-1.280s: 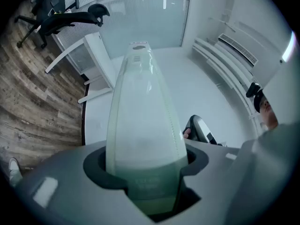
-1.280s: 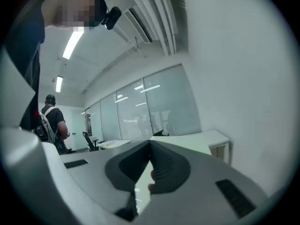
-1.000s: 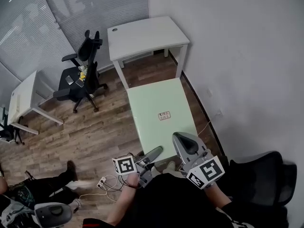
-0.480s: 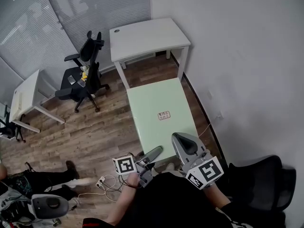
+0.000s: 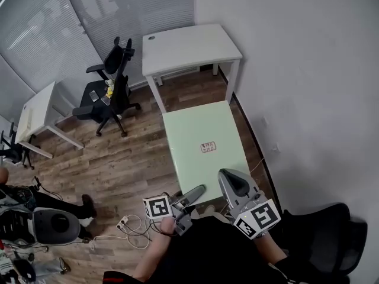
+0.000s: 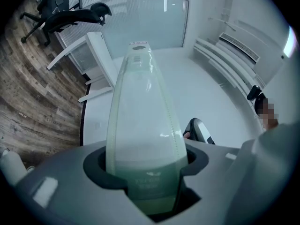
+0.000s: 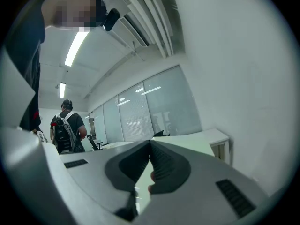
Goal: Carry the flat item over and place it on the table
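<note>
Wood-plank flooring (image 5: 118,158) runs under everything, w/ a plain white wall (image 5: 308,87) on the right and grey blind-covered glass partitions (image 5: 89,16) at the back. Against that wall stands a white rectangular surface on white legs (image 5: 192,43), w/ a small round cable hole near its back left corner. Left of it sits a black mesh-backed office chair (image 5: 112,84) w/ small items on the seat, too small to name. Another white surface (image 5: 37,116) stands further left. White cables and a power strip (image 5: 127,225) lie on the floor below the left gripper (image 5: 195,191). A second black chair (image 5: 323,235) is at bottom right.

The pale green flat rectangular panel (image 5: 201,129) is held level above the floor, its far end near the first white surface but not on it. Both grippers hold its near edge: left jaws are clamped on the left corner, while the right gripper (image 5: 232,179) has its jaws pinched tight on the thin edge beside it. A small white label (image 5: 208,147) w/ reddish print sits mid-panel; text too small to read. The right gripper view shows another person w/ a backpack (image 7: 67,125) in the bkgd.
</note>
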### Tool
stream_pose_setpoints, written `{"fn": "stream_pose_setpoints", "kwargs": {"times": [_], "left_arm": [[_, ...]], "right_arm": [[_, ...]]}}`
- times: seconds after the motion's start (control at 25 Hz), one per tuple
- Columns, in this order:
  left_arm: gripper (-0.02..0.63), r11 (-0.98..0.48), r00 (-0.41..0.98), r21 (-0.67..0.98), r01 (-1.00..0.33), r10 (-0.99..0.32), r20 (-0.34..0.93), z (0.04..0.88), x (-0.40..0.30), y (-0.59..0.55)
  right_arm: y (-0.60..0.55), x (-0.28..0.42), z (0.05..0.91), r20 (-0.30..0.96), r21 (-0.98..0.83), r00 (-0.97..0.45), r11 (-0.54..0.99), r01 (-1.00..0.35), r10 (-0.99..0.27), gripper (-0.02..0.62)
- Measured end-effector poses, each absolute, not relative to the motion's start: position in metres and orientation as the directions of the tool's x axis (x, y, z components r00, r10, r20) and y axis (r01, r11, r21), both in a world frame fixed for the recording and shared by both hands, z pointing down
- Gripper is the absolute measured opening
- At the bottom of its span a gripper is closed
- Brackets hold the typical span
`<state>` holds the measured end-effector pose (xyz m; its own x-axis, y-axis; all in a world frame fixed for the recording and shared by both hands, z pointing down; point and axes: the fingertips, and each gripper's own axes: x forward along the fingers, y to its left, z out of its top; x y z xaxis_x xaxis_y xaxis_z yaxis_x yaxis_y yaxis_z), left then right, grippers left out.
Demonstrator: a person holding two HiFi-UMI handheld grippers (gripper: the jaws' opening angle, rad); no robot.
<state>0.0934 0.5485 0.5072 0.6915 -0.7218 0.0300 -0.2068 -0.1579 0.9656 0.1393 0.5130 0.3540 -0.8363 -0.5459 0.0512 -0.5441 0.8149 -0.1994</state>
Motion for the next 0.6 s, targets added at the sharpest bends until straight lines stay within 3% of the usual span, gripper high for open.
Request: {"fn": "stream_pose_setpoints", "kwargs": {"times": [0.6], "left_arm": [[0.284,-0.187,0.712,0.968,-0.17,-0.702,-0.011,0.515,0.095,0.533]], "right_arm": [[0.507,0.134,0.363,0.055,-0.151,-0.825,0.812,-0.564,-0.562,0.0]]}}
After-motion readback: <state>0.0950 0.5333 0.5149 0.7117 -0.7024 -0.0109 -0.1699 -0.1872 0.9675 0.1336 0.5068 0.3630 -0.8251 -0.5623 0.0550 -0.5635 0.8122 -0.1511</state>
